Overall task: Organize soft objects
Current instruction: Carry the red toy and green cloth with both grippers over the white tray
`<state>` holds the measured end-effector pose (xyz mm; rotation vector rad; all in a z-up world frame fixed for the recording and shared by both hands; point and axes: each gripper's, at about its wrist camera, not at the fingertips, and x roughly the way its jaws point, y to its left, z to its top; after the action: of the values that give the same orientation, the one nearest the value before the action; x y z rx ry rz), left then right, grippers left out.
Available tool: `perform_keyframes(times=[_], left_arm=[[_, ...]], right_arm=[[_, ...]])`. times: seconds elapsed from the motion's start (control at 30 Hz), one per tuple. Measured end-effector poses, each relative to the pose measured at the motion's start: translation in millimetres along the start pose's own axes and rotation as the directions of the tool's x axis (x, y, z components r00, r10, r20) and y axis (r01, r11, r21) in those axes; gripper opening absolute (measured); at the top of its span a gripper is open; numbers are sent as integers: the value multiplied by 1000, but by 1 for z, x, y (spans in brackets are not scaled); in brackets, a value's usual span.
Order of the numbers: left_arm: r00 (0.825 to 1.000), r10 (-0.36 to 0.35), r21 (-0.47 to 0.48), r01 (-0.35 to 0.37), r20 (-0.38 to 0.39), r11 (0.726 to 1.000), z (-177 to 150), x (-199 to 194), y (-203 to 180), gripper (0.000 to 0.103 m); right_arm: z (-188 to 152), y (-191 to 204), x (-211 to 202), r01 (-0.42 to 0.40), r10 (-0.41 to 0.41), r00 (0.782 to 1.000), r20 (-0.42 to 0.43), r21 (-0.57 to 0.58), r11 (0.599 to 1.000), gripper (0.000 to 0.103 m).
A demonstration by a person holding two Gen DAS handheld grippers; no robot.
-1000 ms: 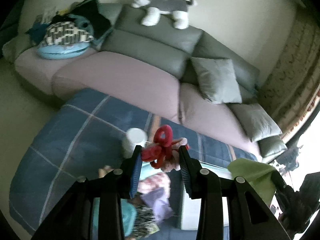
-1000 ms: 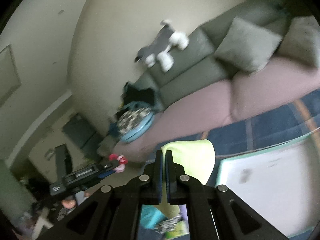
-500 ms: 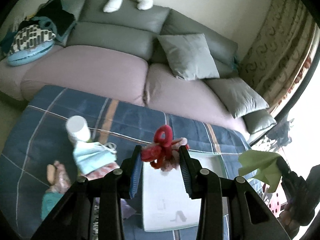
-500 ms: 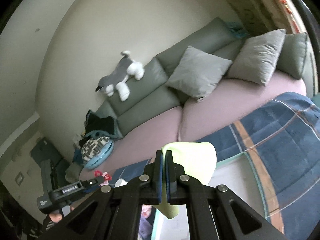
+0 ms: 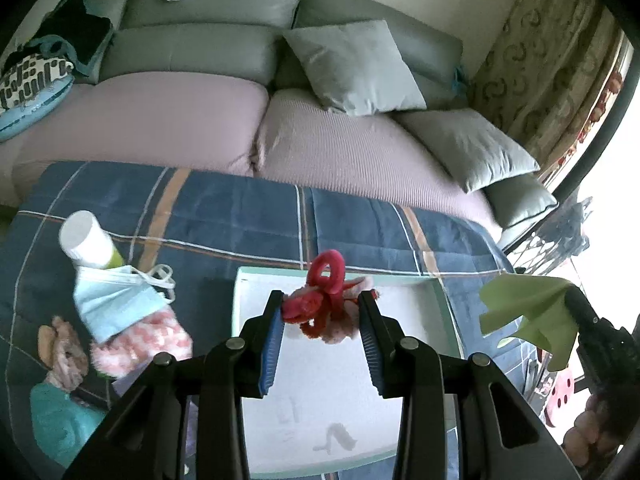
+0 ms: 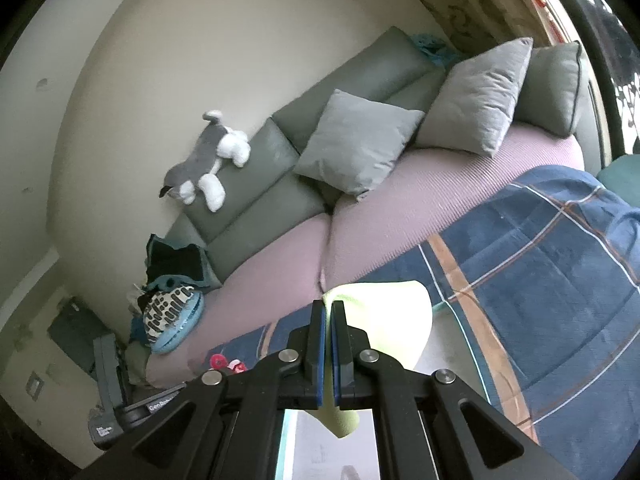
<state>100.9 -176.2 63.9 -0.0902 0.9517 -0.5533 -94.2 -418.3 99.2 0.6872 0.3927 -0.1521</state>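
My left gripper (image 5: 325, 307) is shut on a red and pink fuzzy toy (image 5: 326, 304) and holds it above a white tray with a mint rim (image 5: 256, 280). My right gripper (image 6: 328, 310) is shut on a lime green cloth (image 6: 384, 320), which also shows at the right of the left wrist view (image 5: 528, 316). On the blue plaid blanket (image 5: 224, 216) left of the tray lie a blue face mask (image 5: 112, 300), a pink-white fluffy item (image 5: 140, 344) and a small plush doll (image 5: 64, 356).
A white bottle (image 5: 86, 242) stands by the mask. Behind is a sofa with a mauve seat (image 5: 160, 120), grey cushions (image 5: 352, 68) and a grey-white plush dog (image 6: 208, 160). A patterned pile (image 6: 172, 316) sits at the sofa's left end.
Both grippers have swung right over the blanket; the tray has come under the left gripper. Both keep their hold on the toy and the cloth.
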Motion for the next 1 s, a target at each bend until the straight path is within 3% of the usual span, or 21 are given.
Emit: perform_keyframes(times=[0.57,0.67,1.0], left_arm=[[997,12,13,-11,-78,1000,-4,74,-14,38],[993,38,10,-37,-112,999,-10,93,-8,38],[976,64,-11,-68,-210,998,-25,136,9,38]], right_arm=[[-14,-22,56,111,-112,987,-118,-15,994,3],[-24,-30,82,134,-136,973,-184,-24,991,3],[-60,-60,141,231,-229,896,-382,-40,972,3]])
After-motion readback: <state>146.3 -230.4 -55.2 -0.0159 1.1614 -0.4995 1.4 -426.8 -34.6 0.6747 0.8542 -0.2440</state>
